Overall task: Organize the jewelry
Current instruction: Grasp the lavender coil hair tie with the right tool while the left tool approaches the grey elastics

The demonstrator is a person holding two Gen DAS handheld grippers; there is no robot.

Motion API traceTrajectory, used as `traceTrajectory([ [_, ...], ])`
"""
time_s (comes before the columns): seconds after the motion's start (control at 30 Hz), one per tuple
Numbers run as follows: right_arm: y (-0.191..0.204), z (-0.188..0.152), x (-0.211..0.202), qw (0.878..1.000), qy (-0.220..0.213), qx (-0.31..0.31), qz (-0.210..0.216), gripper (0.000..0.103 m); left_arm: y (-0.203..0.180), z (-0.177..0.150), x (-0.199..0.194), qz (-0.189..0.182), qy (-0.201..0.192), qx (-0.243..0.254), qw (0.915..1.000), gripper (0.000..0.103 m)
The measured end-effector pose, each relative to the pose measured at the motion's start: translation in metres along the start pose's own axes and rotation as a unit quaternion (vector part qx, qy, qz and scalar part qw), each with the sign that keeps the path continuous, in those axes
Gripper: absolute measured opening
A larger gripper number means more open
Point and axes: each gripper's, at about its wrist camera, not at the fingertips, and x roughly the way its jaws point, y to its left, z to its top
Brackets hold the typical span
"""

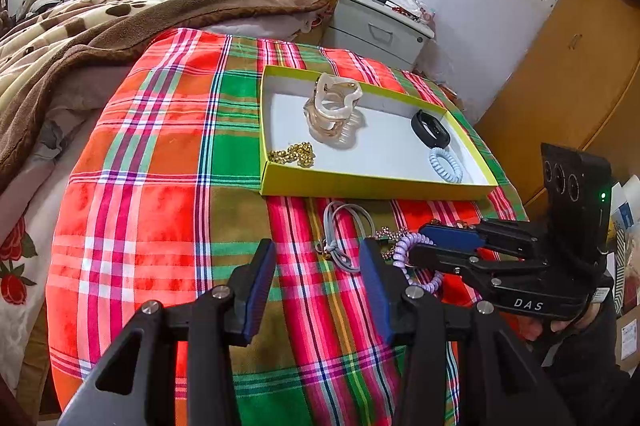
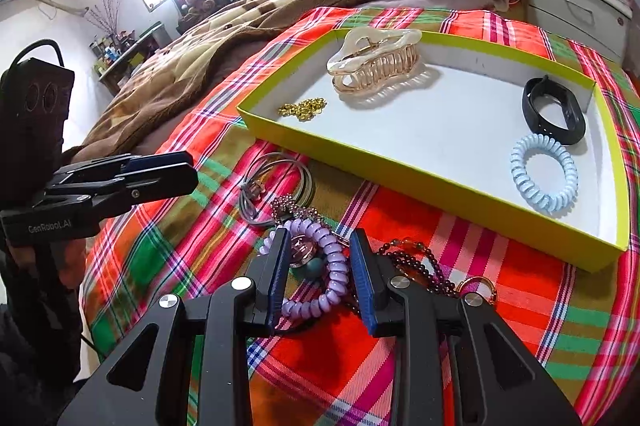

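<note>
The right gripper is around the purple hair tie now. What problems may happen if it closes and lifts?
1. The purple hair tie lies on a small watch and touches the dark bead string, so these may be dragged up with it.
2. The right gripper is open with only part of the coil between its fingers; the springy tie may slip out.
3. The yellow box wall stands in the way; a low carry may push it.
</note>
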Motion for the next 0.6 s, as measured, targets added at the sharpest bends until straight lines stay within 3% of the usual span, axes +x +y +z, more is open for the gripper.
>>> traceTrajectory([
  [0.17,-0.006,-0.002,-0.003,1.000,-0.004,0.010,0.005,0.030,0.002,0.002,0.005,0.005,0.004,-0.004,1.0000,0.045],
  [0.43,-0.005,-0.007,-0.008,1.000,-0.001,0.002,0.014,0.011,0.005,0.001,0.009,0.012,0.011,-0.009,0.9998,0.045],
  [0.6,-0.007,-0.008,-0.016,1.000,-0.015,0.006,0.023,0.010,0.005,0.002,0.011,0.012,0.014,-0.010,0.9998,0.045],
])
